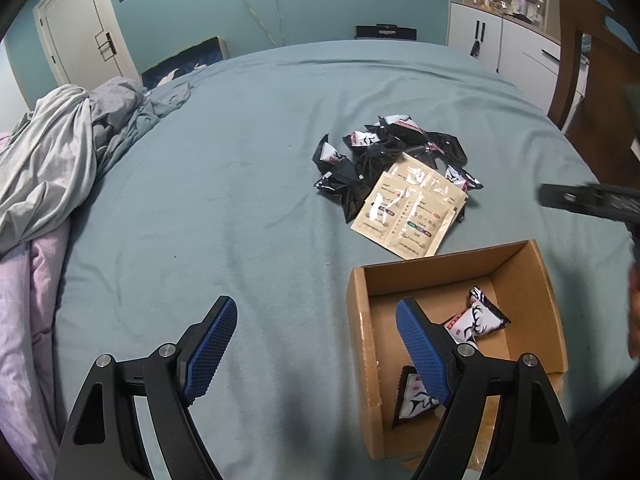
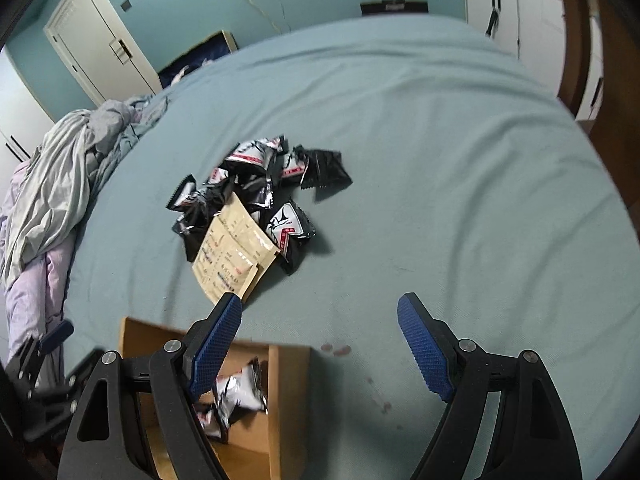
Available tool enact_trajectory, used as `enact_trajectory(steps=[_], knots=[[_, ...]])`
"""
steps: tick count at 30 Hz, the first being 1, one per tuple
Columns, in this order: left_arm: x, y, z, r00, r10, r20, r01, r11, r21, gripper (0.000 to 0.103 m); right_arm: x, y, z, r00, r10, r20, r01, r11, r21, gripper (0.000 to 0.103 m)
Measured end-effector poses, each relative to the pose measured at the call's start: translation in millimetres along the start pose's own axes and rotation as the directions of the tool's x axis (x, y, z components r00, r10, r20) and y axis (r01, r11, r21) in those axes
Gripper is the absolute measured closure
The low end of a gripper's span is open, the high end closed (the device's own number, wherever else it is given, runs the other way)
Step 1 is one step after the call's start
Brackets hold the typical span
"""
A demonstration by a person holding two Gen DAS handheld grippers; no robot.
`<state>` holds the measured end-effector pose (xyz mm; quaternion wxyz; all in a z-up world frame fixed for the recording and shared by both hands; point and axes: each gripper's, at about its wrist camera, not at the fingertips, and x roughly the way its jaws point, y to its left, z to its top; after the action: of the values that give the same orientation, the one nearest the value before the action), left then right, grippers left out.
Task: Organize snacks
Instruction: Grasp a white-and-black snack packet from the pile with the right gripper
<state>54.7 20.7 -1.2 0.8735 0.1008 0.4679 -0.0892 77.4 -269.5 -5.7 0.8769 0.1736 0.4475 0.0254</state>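
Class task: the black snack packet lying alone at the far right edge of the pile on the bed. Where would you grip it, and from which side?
Judging by its pose, grip the black snack packet across its flat body from above, approaching from the right, where bare bed sheet lies. Its left edge adjoins the snack pile. The right gripper is open, empty and nearer that side.
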Motion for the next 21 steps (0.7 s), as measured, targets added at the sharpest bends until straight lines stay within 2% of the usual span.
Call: enact_trajectory(steps=[8, 15, 21], knots=[[4, 1, 0, 1.000, 0.004, -0.001, -0.004, 1.000, -0.001, 0.020, 62, -5, 41, 0.996, 0.032, -0.080, -0.028, 0.998, 0.050, 0.023], [9, 3, 4, 1.000, -0.013, -0.004, 0.013, 1.000, -0.008, 0.020, 101, -9, 61, 0.996, 0.037, -0.087, -0.030, 0.996, 0.079, 0.023], [16, 6, 7, 1.000, -0.017, -0.015, 0.017, 1.000, -0.016, 0.020, 119, 3, 66, 0.995, 0.025, -0.096, -0.024, 1.000, 0.006, 0.023]])
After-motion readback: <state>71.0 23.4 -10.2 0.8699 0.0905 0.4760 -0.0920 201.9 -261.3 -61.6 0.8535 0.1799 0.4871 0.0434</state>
